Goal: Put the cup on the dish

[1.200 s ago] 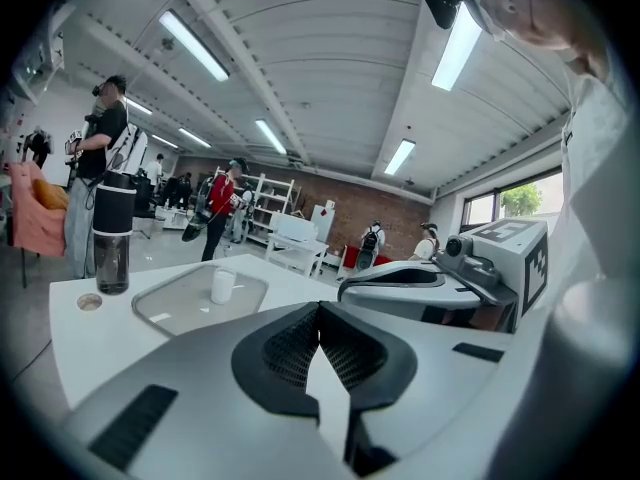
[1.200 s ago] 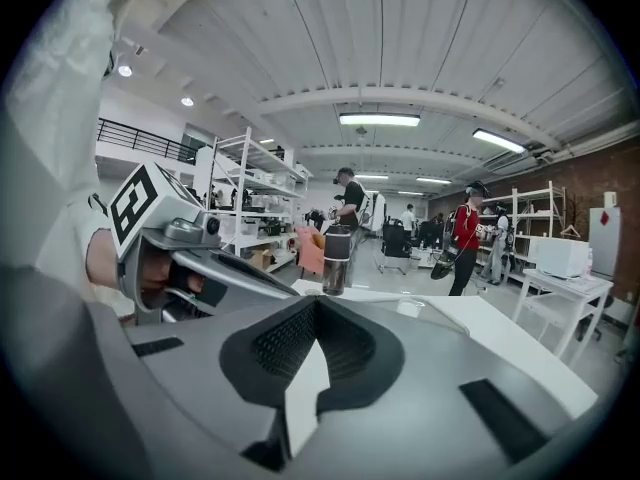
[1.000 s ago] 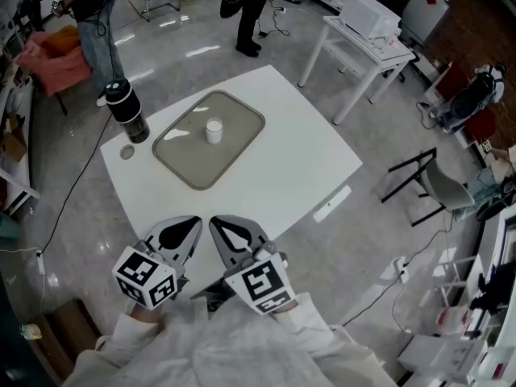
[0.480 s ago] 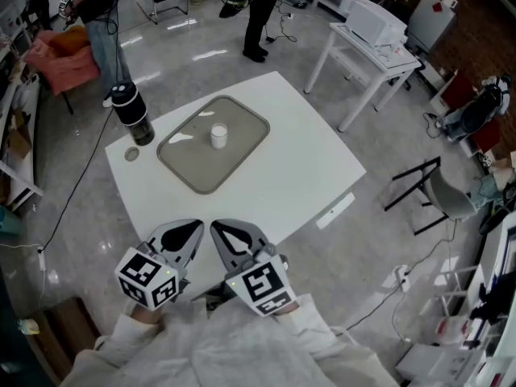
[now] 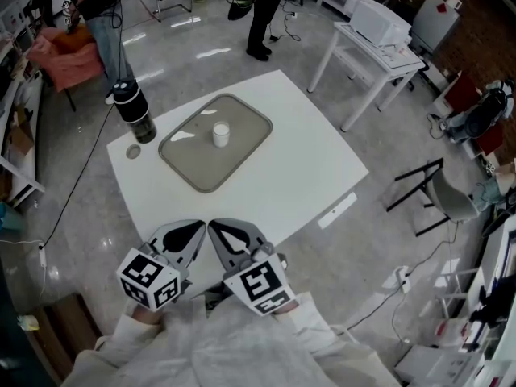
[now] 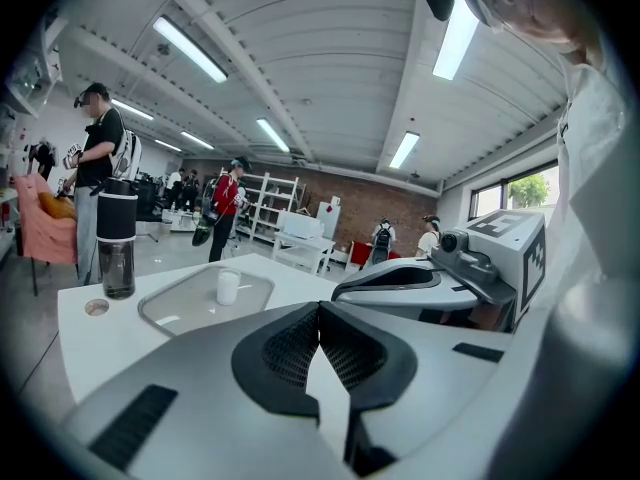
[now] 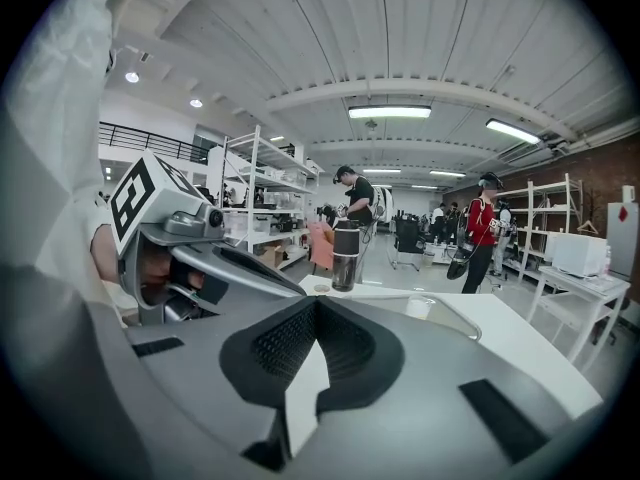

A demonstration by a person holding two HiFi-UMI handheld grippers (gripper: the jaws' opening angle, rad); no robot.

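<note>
Head view: since a second ago nothing on the worktop (image 5: 290, 168) has moved. The cup (image 5: 220, 134) stands upright on the dish (image 5: 190, 161), well apart from the left hand-held gripper (image 5: 190, 226) and the right hand-held gripper (image 5: 219, 226) at the near edge.

Left gripper view: jaws pressed together, nothing between them.

Right gripper view: jaws likewise together, empty.
</note>
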